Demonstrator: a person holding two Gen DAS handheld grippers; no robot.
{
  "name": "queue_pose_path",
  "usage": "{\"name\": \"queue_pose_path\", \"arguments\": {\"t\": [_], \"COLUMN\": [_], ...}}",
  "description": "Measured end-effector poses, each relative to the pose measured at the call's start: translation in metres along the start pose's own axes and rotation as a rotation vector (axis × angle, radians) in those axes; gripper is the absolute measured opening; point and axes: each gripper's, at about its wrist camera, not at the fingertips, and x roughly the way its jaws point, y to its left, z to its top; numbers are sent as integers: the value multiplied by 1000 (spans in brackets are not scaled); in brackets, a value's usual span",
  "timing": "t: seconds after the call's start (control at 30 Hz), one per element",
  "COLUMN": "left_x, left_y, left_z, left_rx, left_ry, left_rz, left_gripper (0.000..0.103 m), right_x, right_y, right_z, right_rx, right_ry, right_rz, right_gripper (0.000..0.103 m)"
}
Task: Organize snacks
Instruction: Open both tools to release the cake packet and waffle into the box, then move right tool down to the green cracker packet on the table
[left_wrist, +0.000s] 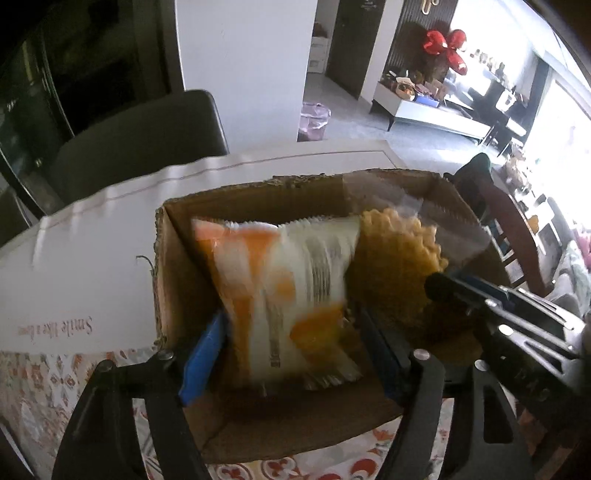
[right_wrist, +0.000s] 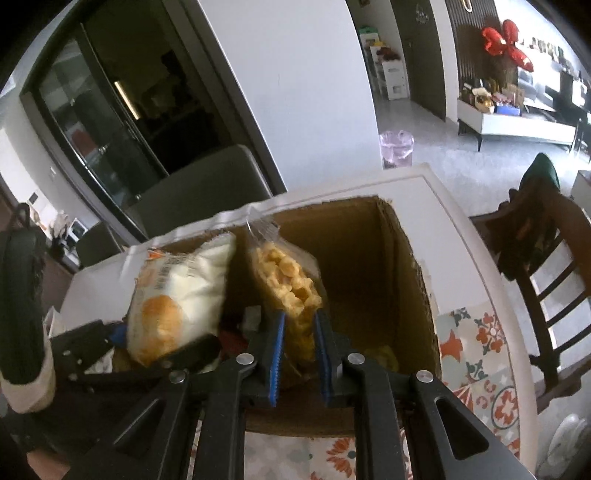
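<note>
An open cardboard box (left_wrist: 177, 295) stands on the table; it also shows in the right wrist view (right_wrist: 406, 280). My left gripper (left_wrist: 291, 350) is shut on a white and orange snack packet (left_wrist: 280, 288) and holds it over the box's left part; the packet also shows in the right wrist view (right_wrist: 173, 295). My right gripper (right_wrist: 299, 354) is shut on a clear bag of yellow puffed snacks (right_wrist: 288, 284) and holds it upright inside the box. That bag shows in the left wrist view (left_wrist: 399, 258), beside the packet, with the right gripper's finger (left_wrist: 461, 288) against it.
The table carries a patterned cloth (right_wrist: 480, 354) and a white sheet (left_wrist: 92, 258). A grey chair (left_wrist: 140, 136) stands behind the table and a dark wooden chair (right_wrist: 546, 266) at its right. Some small yellow item (right_wrist: 384, 356) lies at the box's bottom.
</note>
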Motion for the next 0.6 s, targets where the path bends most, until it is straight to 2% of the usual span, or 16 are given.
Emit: {"name": "queue_pose_path", "arguments": {"t": [0.03,0.07,0.1,0.17,0.2,0.33,0.6], "left_x": [-3,-8,-14,-23,-28,-46,-83], "left_y": [-1,-2,-5,-5,-6,-6,-9], "left_z": [-1,-2,-3,-4,-5,-8,-30], "left_rx": [4,15,37,61,69,61,40], "left_ry": [-13,-32,-61,-99,-113,-162,-219], "left_rz": [9,29,62,95,100,130,151], "left_gripper": [82,83,84,90,90,90,90], "right_x": [-1,-4,-11,-25,-34,-52,-78], "right_y": [0,0,0,1,3,6,4], "right_z": [0,0,-1,-3,-4,-4,-13], "right_rx": [-1,-3,-6,-33,-51,-57,-22], "right_ry": [14,11,-19,-93,-139,-201,-217], "right_rz": [-7,-14,-37,-71,-89,-117,-145], "right_gripper": [22,31,35,58,62,63,63]}}
